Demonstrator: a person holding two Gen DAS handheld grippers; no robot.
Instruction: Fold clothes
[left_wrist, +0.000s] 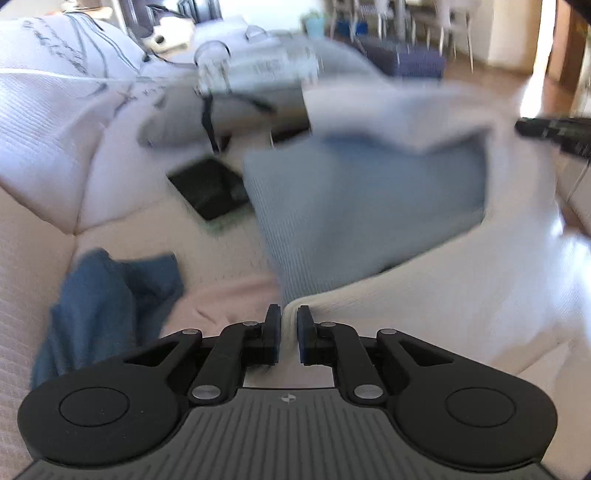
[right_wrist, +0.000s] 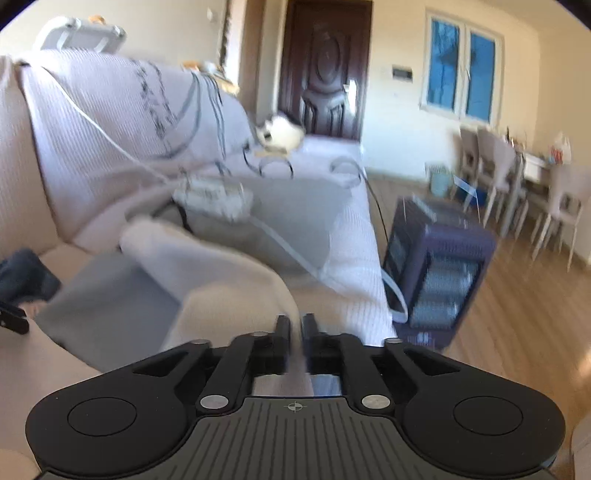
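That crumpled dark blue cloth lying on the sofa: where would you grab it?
The blue cloth lies bunched on the sofa, apart from the white garment. I would probably come from above and pinch its raised upper fold, since ridges stand proud there while its lower edge lies flat.

Both grippers, left gripper (left_wrist: 289, 334) and right gripper (right_wrist: 294, 341), are matte black, with silver screws and ribbed grey bases bearing crosshair marks.
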